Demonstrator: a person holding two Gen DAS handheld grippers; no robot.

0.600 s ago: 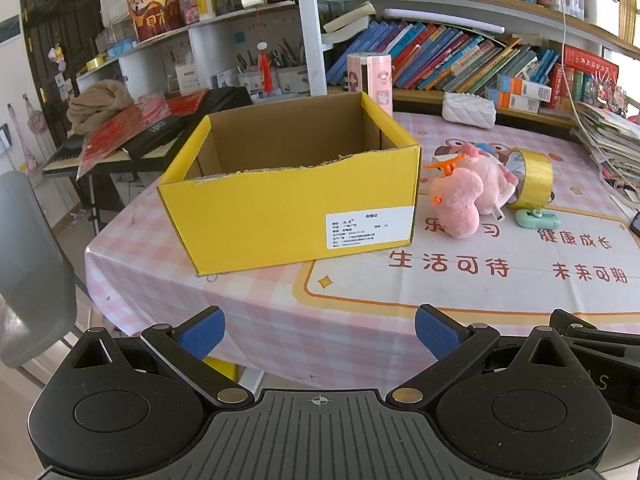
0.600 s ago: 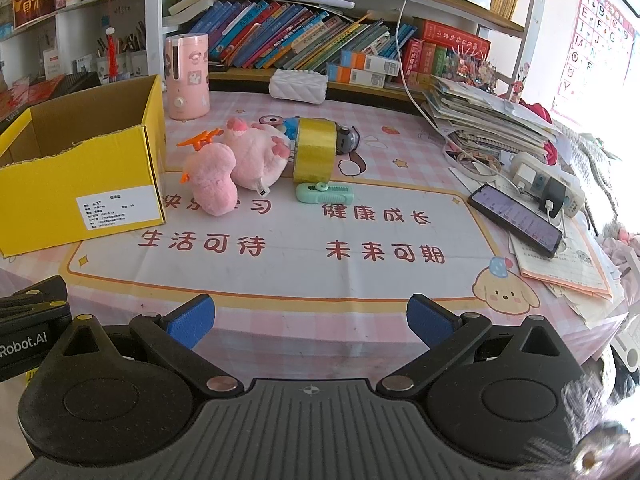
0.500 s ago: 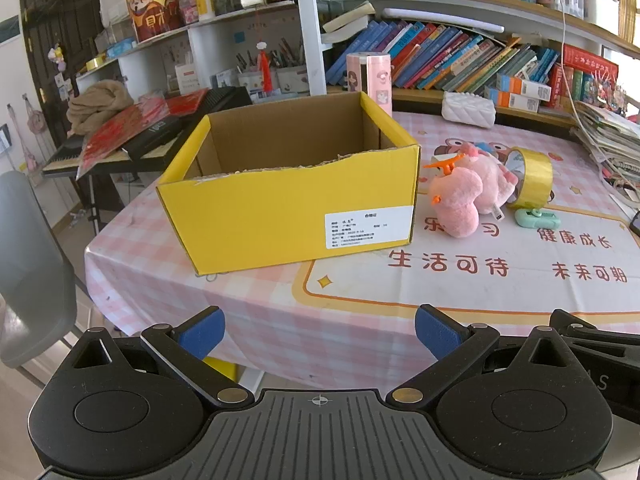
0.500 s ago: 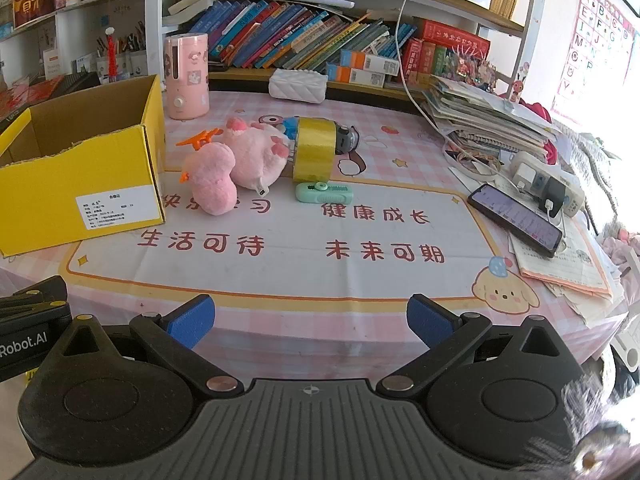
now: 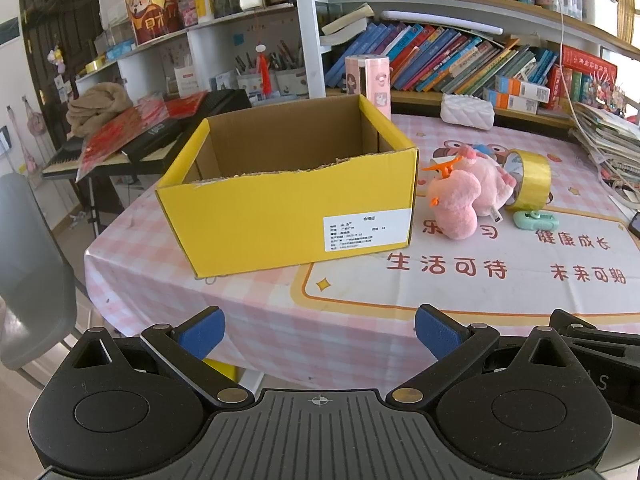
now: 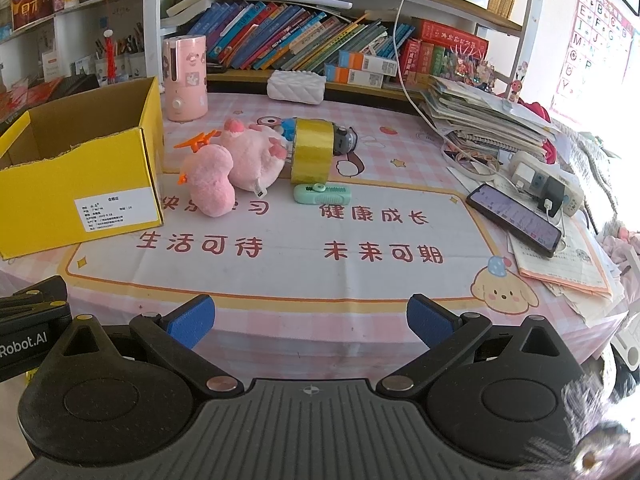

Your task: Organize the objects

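Both grippers spread wide, holding nothing, short of the table.
Risk: right gripper [image 6: 308,318] reaching pink plush [image 6: 236,164] at 11 o'clock could topple tape roll [image 6: 312,150] touching it; left gripper [image 5: 318,330] faces yellow box [image 5: 288,200].

plush toy [image 6: 236,164] right of box [image 6: 80,184]

Open yellow box [image 5: 280,216] stands upright; pink plush [image 6: 236,164], gold tape roll [image 6: 312,150], mint cutter [image 6: 322,193] lie beside it.

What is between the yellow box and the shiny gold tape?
The pink plush toy lies between the yellow box and the gold tape roll, with a small orange toy by it. The right wrist view shows this best.
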